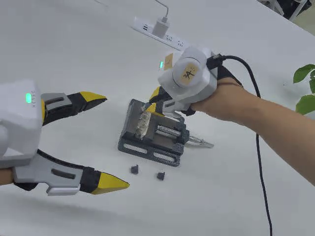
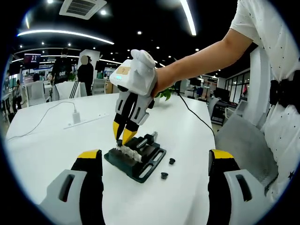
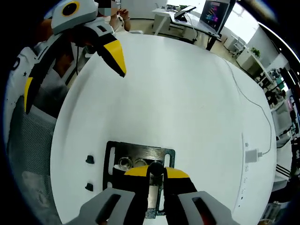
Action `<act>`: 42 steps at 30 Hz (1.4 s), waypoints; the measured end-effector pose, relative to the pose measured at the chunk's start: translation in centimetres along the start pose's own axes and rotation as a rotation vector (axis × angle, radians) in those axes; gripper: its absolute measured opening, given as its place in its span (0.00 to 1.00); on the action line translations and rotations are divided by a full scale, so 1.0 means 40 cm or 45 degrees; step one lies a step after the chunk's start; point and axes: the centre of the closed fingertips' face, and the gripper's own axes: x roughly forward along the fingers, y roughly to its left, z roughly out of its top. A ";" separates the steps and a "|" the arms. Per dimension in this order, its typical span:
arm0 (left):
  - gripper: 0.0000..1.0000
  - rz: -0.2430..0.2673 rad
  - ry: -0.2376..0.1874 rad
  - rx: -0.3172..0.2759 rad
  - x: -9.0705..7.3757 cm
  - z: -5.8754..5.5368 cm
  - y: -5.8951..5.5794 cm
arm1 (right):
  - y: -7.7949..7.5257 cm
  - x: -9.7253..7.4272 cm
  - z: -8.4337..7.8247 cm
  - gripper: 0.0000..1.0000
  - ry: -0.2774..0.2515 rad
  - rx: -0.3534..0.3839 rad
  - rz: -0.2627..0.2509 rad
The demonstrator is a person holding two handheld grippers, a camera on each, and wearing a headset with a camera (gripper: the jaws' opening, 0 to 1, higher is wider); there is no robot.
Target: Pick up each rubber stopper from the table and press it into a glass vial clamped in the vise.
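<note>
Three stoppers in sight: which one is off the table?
The stopper pinched in the right gripper, held above the vise; the other two stoppers lie loose on the table beside it.

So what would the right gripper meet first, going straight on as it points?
Likely the glass vials clamped in the vise: the right gripper, shut on a black stopper, points down at them. Which vial is unclear.
</note>
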 end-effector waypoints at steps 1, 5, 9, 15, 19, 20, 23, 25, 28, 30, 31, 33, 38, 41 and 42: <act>0.93 0.001 0.000 0.001 -0.001 0.000 0.001 | 0.000 0.000 0.000 0.07 -0.003 -0.001 -0.002; 0.93 0.004 0.004 0.001 -0.003 -0.001 0.003 | -0.008 0.002 -0.003 0.07 -0.015 0.009 -0.007; 0.93 0.008 0.005 0.001 -0.005 -0.002 0.004 | -0.003 -0.003 0.004 0.10 -0.037 0.026 0.000; 0.93 0.011 0.010 0.000 -0.009 -0.006 0.005 | -0.027 -0.024 0.013 0.09 -0.101 0.076 -0.018; 0.93 0.011 0.013 0.001 -0.011 -0.008 0.004 | -0.043 -0.035 0.003 0.05 -0.107 0.089 -0.019; 0.93 0.011 0.014 0.001 -0.011 -0.009 0.004 | -0.045 -0.037 0.001 0.04 -0.108 0.091 -0.017; 0.93 0.012 0.019 -0.001 -0.012 -0.014 0.003 | -0.045 -0.035 0.000 0.00 -0.129 0.118 0.016; 0.93 0.012 0.021 -0.003 -0.012 -0.016 0.003 | -0.043 -0.028 -0.003 0.00 -0.126 0.127 0.031; 0.93 0.010 0.021 -0.004 -0.012 -0.016 0.003 | -0.043 -0.011 -0.007 0.00 -0.120 0.128 0.047; 0.93 0.012 0.023 -0.004 -0.011 -0.017 0.005 | -0.042 -0.006 -0.010 0.00 -0.113 0.121 0.055; 0.93 0.011 0.025 -0.003 -0.011 -0.018 0.006 | -0.042 -0.004 -0.011 0.00 -0.111 0.121 0.061; 0.93 0.012 0.030 -0.003 -0.010 -0.020 0.008 | -0.043 0.000 -0.013 0.00 -0.107 0.115 0.066; 0.93 0.008 0.037 0.000 -0.008 -0.024 0.008 | -0.042 0.004 -0.016 0.00 -0.100 0.111 0.068; 0.94 0.007 0.047 0.004 -0.008 -0.029 0.009 | -0.038 0.003 -0.015 0.00 -0.094 0.107 0.074; 0.94 0.007 0.048 0.003 -0.008 -0.030 0.009 | -0.038 0.003 -0.015 0.00 -0.095 0.107 0.075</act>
